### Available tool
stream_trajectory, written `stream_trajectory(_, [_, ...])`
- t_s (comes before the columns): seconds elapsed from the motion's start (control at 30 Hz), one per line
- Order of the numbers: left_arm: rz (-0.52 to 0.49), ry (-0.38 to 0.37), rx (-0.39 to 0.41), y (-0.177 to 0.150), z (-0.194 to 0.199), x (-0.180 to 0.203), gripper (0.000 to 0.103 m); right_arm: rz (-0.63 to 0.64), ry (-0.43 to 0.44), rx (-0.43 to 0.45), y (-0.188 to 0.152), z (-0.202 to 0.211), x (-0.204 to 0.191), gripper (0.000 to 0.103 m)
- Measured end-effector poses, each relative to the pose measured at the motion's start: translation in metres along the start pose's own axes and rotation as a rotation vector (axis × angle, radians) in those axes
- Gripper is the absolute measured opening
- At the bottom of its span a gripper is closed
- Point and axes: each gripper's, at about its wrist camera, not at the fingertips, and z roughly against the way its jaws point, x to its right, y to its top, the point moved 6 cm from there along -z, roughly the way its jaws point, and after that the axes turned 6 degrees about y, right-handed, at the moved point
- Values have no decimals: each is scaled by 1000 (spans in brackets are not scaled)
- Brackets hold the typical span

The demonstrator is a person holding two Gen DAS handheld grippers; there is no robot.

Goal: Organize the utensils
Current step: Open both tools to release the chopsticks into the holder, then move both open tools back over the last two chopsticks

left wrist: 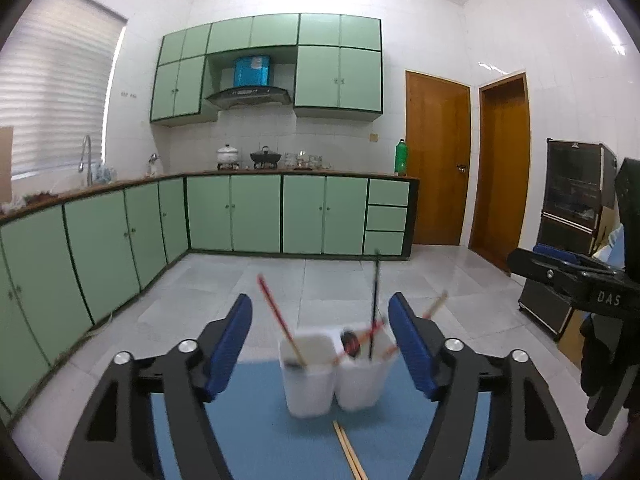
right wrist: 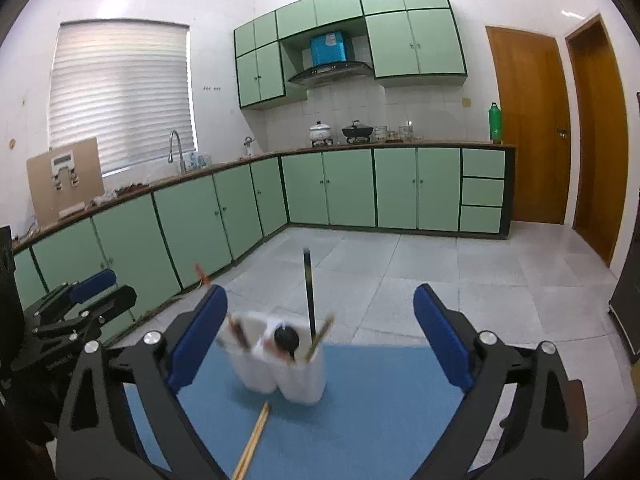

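Both tongs, left (left wrist: 320, 344) and right (right wrist: 320, 344), are gaping wide, holding nothing; loose chopsticks (right wrist: 254, 440) are lying before the cups (right wrist: 280, 360); picking them up likely comes next.

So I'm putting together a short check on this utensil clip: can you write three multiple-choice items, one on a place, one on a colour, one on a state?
1. Where do the loose wooden chopsticks lie?
A. on the kitchen counter
B. on the blue mat in front of the white holders
C. inside a drawer

2. What colour are the pads on the gripper fingers?
A. red
B. yellow
C. blue

3. How does the right gripper stand?
A. open, with nothing between its fingers
B. shut on a chopstick
C. shut on a holder

Answers: 1 B, the pair rests flat on the mat at the holders' base. 2 C, blue pads show in both wrist views. 3 A, its fingers stand wide apart and the holders sit farther ahead, untouched.
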Motion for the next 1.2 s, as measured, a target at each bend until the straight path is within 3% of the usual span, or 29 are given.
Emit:
stream_trajectory(0.13, [48,8,-50,-39,14,-9,74,-20,2,-47,-48,14,-8,94])
stream_trajectory(0.47, [22,73,-232,-141,20,-19,75,-89,-4,-215,-157,13,-41,94])
stream_trajectory(0.63, [-1,92,-315,-181,20,-16,75,-82,-5,-287,-193,8,-57,94])
stream_trajectory(1.1, [-3,120,-428,-222,28,-25,75,-50,0,-459,-251,0,-84,93])
stream_trajectory(1.2, [7,126,-432,-223,30,-30,75,-34,7,-490,-259,-2,-92,83])
